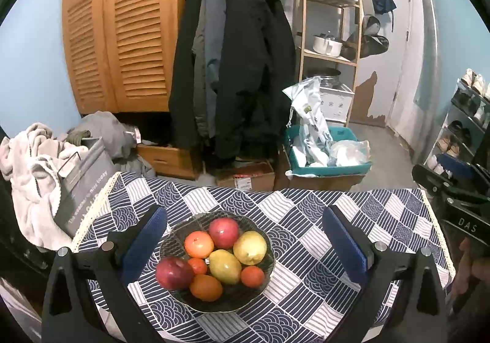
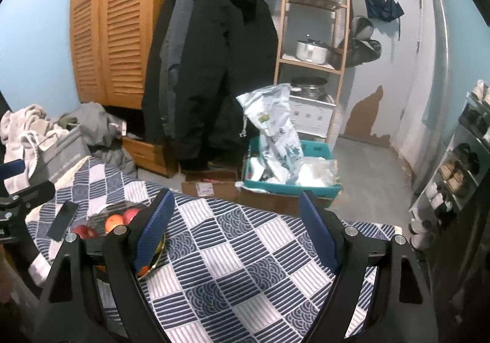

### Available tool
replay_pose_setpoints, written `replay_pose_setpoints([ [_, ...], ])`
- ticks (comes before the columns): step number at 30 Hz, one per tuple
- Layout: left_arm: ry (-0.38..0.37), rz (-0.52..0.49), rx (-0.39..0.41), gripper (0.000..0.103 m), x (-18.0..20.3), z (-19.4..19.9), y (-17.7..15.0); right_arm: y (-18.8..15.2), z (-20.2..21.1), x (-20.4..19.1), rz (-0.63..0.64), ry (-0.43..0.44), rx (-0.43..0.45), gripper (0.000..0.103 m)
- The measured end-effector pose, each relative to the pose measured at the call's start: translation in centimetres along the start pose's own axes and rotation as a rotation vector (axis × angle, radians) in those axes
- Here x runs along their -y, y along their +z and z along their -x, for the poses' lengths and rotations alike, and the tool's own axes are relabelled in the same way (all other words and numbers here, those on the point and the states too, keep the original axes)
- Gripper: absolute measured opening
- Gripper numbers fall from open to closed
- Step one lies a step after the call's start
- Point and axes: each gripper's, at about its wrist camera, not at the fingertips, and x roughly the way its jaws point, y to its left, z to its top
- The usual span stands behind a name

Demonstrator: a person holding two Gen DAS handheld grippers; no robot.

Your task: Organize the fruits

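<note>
Dark coats (image 1: 232, 61) hang on a rail, the landmark here. Left of them stands a louvred wooden wardrobe (image 1: 122, 27); right of them, a wooden shelf unit (image 1: 330, 21) holding a white pot (image 1: 327, 44). Below right sits a teal crate (image 1: 327, 156) of plastic bags.

From my remote station I count one bowl (image 1: 267, 274) on one patterned tablecloth (image 1: 312, 220). In the bowl: two red apples, near one (image 1: 174, 273) and far one (image 1: 224, 232); two yellow lemons, (image 1: 225, 266) and (image 1: 250, 247); four orange citrus, at (image 1: 199, 244), (image 1: 197, 265), (image 1: 205, 287) and (image 1: 252, 276). Eight fruits total. Two grippers logged: left gripper (image 1: 245, 243) and right gripper (image 2: 237, 229), each with two blue-padded fingers spread apart, nothing between them. The right wrist view hides most fruit, so the count rests on the left wrist view.
</note>
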Motion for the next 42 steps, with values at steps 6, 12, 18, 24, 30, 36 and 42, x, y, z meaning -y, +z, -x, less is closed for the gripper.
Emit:
replay_pose_setpoints([
  [6,-0.004,-0.001,0.0,0.102,0.3,0.0,0.0,-0.2,0.0,0.4,-0.006,-0.013,0.003,0.082],
  [12,0.001,-0.008,-0.005,0.102,0.6,0.1,0.0,-0.3,0.1,0.8,-0.009,-0.014,0.002,0.082],
  [18,0.004,-0.013,-0.003,0.102,0.7,0.1,0.0,-0.3,0.1,0.8,-0.01,-0.013,0.0,0.082],
  [24,0.011,-0.021,-0.007,0.102,0.6,-0.1,0.2,-0.3,0.1,1.0,-0.013,-0.014,0.0,0.082],
  [30,0.012,-0.021,-0.007,0.102,0.5,-0.1,0.2,-0.4,0.2,1.3,-0.016,-0.015,0.0,0.082],
  [36,0.015,-0.02,-0.008,0.102,0.4,-0.1,0.1,-0.4,0.1,1.3,-0.016,-0.016,-0.002,0.082],
  [42,0.016,-0.019,-0.006,0.102,0.4,-0.1,0.1,-0.4,0.2,1.6,-0.016,-0.014,0.0,0.082],
])
